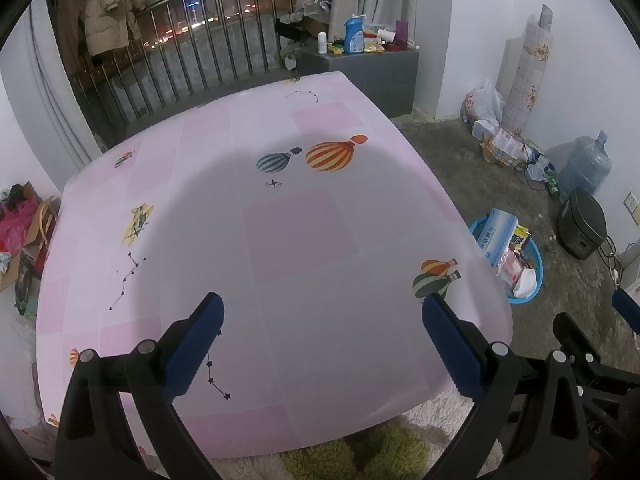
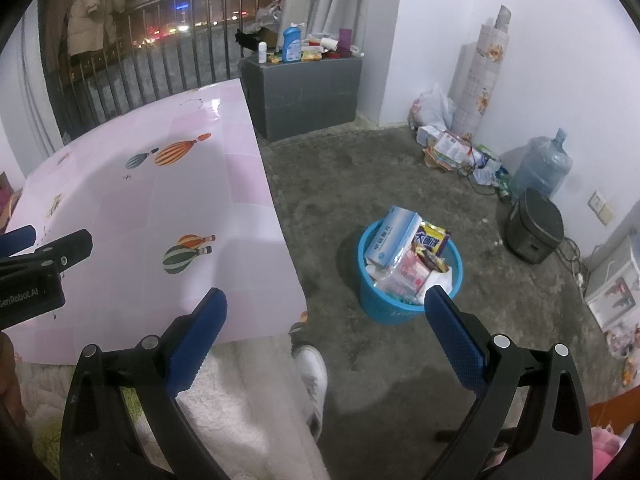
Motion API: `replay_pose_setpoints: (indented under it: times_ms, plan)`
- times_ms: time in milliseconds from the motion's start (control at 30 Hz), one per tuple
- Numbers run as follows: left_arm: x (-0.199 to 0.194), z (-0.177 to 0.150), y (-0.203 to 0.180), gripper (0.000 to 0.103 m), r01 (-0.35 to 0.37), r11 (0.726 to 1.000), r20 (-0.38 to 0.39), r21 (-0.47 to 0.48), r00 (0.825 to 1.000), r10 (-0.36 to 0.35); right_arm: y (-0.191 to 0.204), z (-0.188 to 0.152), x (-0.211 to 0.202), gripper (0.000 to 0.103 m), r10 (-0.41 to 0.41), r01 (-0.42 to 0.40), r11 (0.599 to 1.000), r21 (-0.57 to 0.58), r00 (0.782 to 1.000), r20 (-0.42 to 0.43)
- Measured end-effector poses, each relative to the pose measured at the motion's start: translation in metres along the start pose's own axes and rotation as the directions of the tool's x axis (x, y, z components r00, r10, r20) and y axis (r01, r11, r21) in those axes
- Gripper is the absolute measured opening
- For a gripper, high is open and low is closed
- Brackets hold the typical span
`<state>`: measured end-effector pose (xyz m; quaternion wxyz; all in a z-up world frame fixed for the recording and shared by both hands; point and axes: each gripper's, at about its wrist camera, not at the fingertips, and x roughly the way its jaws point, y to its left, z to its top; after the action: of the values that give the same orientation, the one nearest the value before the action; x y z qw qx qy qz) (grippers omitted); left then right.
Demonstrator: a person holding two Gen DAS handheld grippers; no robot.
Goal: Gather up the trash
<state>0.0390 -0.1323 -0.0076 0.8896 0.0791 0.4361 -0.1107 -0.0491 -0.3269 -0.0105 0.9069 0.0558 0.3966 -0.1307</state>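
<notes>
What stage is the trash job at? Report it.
Done: the bin on the floor holds a box and wrappers; no trash shows on the table. In hand: nothing; left gripper and right gripper are open. Left: apparently nothing.

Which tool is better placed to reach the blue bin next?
Right. The right tool, open and empty, looks toward the blue bin on the floor; the left tool, also open, faces the pink table.
</notes>
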Motion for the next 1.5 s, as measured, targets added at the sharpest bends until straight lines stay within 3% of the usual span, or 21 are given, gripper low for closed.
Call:
replay_pose_setpoints:
  times_ms: [733, 1500]
  plan:
    - [-0.002, -0.012, -0.003, 0.097, -0.002, 1.0, -0.008, 0.003, 1.0, 0.002, -0.005, -0.004, 0.001, 0.095, 0.016, -0.016, 1.0, -0.003, 1.0, -0.019]
    - [0.0, 0.001, 0.008, 0.097, 0.007, 1.0, -0.009, 0.01, 1.0, -0.007, -0.012, 0.002, 0.001, 0.095, 0.017, -0.017, 0.999, -0.03, 1.0, -0.02]
